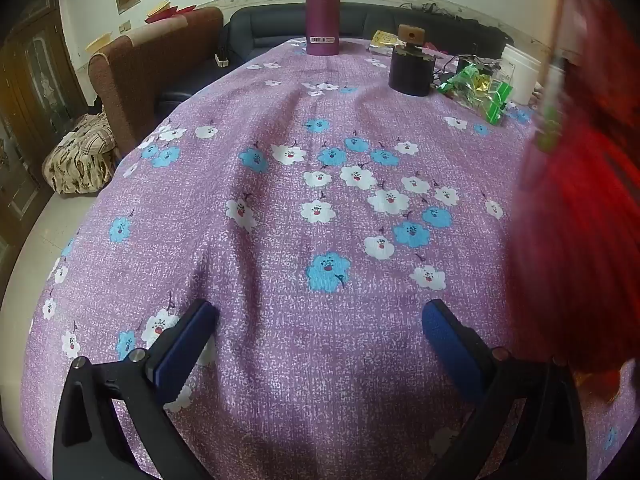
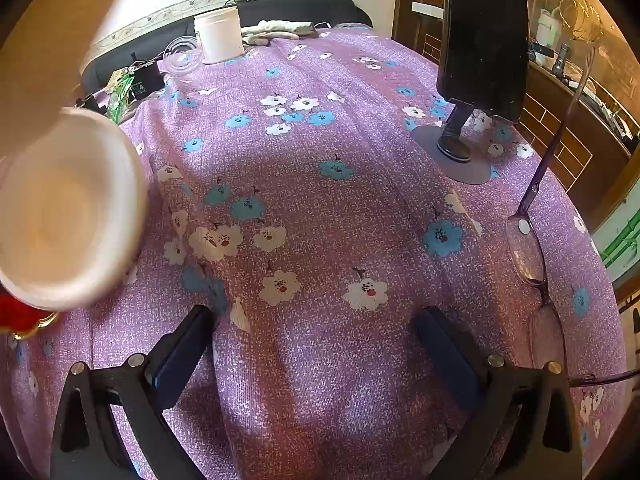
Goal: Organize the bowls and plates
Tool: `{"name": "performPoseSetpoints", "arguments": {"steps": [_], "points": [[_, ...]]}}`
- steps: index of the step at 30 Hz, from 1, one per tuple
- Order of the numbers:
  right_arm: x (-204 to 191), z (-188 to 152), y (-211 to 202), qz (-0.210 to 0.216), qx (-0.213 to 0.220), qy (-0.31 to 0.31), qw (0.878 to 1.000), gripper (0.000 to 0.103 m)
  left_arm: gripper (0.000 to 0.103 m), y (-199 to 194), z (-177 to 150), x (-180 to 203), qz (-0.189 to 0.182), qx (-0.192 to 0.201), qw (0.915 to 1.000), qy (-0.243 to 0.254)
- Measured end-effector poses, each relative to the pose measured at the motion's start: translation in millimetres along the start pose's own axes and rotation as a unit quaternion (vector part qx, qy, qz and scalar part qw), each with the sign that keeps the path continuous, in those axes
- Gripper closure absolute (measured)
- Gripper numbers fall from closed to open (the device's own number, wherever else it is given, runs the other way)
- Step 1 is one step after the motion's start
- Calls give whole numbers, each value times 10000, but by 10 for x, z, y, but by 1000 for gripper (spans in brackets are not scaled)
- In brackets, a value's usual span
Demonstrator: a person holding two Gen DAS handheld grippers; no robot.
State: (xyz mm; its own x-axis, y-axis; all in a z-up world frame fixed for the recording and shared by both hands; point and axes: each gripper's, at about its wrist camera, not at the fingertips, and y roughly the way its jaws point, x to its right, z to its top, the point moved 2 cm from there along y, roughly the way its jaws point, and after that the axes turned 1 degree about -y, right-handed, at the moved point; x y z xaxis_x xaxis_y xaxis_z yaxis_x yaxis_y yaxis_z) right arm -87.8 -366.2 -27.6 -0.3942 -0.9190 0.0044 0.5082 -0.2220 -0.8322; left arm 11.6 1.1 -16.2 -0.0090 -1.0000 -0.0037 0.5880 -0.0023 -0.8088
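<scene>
1. The left gripper [image 1: 320, 320] hung over the flowered tablecloth [image 1: 280, 220] with its jaws spread wide and nothing between them, only bare cloth.
2. The right gripper [image 2: 316, 320] was the same: jaws wide, empty, pointing steeply down at the cloth.
3. In the right wrist view a pale bowl [image 2: 68, 216], blurred, sat at the left edge, its round opening tipped toward the camera. A red, gold-rimmed piece [image 2: 24, 316] showed just beneath it; I could not tell whether they touched.
4. In the left wrist view a large red blur [image 1: 580, 240] filled the right edge, too smeared to identify.
5. So the dishware lay between the 2 grippers, left of the right jaws and right of the left jaws. Neither faced it; which hand was nearer I could not judge.
6. The bowl, being round, offered no long axis, so a rim grip would probably need a sideways swing first.
7. Eyeglasses [image 2: 528, 256] lay beside the right gripper, a snag risk.
</scene>
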Motion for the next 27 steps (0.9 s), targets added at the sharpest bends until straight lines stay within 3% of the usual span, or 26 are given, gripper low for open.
{"name": "performPoseSetpoints", "arguments": {"steps": [27], "points": [[1,1,4,17,-58,11,10000,1,0,5,0,-4,12,0,10000,-8]]}}
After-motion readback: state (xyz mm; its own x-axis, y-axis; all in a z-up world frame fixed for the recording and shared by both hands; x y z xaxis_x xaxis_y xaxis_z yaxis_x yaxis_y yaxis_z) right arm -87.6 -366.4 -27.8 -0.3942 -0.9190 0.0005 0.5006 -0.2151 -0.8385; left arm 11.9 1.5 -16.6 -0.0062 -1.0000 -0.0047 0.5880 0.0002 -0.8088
